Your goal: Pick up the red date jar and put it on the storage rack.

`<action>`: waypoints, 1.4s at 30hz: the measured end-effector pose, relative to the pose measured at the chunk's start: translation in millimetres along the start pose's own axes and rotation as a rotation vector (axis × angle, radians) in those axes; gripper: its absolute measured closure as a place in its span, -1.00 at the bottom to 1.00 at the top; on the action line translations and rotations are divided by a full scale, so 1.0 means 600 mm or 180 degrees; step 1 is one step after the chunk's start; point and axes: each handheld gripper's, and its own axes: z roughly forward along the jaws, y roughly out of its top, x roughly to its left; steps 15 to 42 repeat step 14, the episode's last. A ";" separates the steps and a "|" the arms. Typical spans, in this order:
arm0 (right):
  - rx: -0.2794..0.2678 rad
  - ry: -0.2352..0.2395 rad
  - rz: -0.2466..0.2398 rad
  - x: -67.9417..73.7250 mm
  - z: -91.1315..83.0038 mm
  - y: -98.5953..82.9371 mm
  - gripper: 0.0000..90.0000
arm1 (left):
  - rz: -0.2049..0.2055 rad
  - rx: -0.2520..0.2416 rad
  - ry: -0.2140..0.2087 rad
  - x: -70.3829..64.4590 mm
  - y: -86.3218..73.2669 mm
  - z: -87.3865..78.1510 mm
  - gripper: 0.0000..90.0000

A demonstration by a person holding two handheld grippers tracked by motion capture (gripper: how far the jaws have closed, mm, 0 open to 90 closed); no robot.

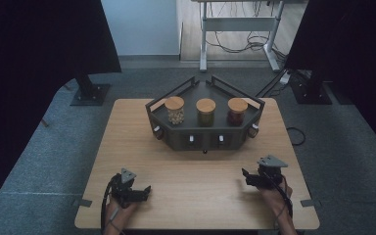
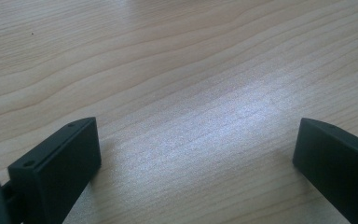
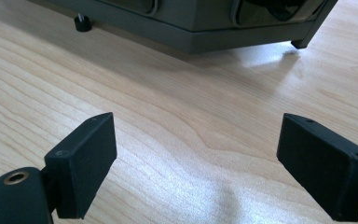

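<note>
High view: both grippers idle near the tabletop's front edge, nothing held.
Left gripper (image 1: pixel 147 189) by the front-left corner, right gripper (image 1: pixel 245 174) by the front-right; jaws of each spread wide over bare wood. Three jars (image 1: pixel 205 111) stand in the tray (image 1: pixel 176 138) at the back edge. Judged: start step; next, reach forward to a jar.

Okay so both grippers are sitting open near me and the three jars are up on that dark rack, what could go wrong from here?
The three jars stand close together in a row on the rack, so wide-open jaws reaching for the middle one may knock a neighbour. The rack's raised rail could catch a jar lifted out low. The left gripper and right gripper face each other and might collide if both head for the centre.
</note>
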 end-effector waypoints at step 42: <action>0.0111 -0.0029 -0.0012 0.000 0.009 -0.022 -0.75 | -0.0001 0.0001 0.0000 0.000 0.000 0.000 -0.99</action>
